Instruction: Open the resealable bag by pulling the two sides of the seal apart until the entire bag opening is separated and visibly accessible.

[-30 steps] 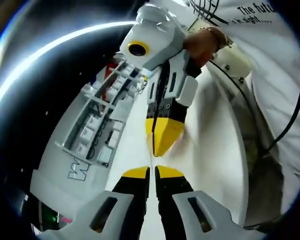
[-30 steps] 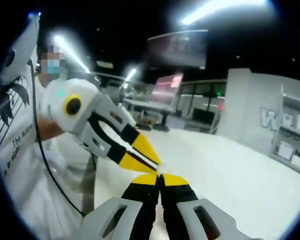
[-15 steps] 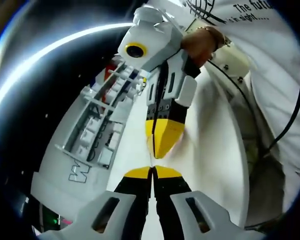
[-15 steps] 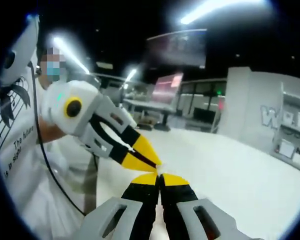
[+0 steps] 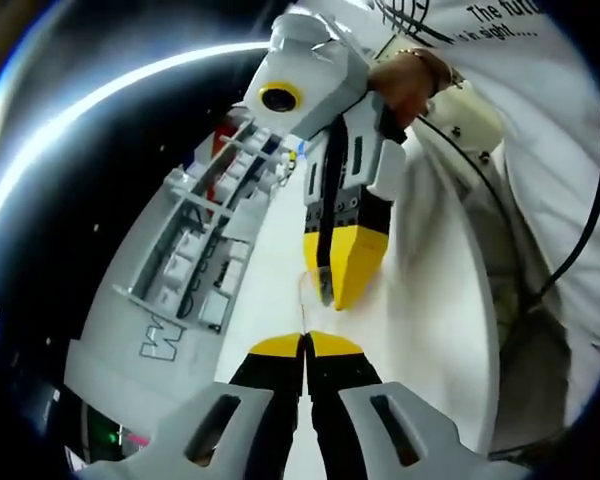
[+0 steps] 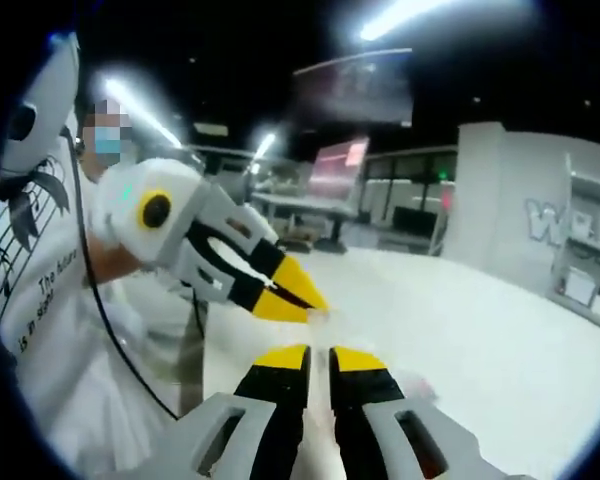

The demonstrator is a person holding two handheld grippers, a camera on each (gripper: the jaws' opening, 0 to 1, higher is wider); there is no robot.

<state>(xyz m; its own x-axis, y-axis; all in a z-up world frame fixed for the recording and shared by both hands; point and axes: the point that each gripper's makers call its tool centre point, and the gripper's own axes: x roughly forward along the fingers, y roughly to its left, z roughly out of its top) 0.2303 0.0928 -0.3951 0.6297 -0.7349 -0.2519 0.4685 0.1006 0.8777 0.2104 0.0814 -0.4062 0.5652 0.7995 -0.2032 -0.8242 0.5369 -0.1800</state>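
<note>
**Left gripper** [image 5: 305,345]: black fingers with yellow tips, clenched flat together. In the right gripper view it enters from the left [image 6: 298,295], its tips likewise pressed closed.

**Right gripper** [image 6: 320,358]: same build, fingers narrowly parted with a pale slit between them. Whether anything lies in the slit cannot be told. In the left gripper view it points down at the left tips [image 5: 338,275], near but apart. A hand [image 5: 405,85] holds its white body.

**Bag** [image 5: 302,305]: clear film, hard to make out. One thin pale edge runs lengthwise from the seam of the left fingers towards the right tips, held above the desk, between the two grippers.

**Desk** [image 6: 480,330]: white, smooth and matt. Broad open surface beyond both grippers.

**Shelf** [image 5: 195,260]: grey frame with rows of small white bins, along the desk's far edge, well apart from the grippers.

**Person** [image 6: 40,290]: white printed shirt, close beside the desk, with a black cable [image 5: 580,230] hanging across it.
</note>
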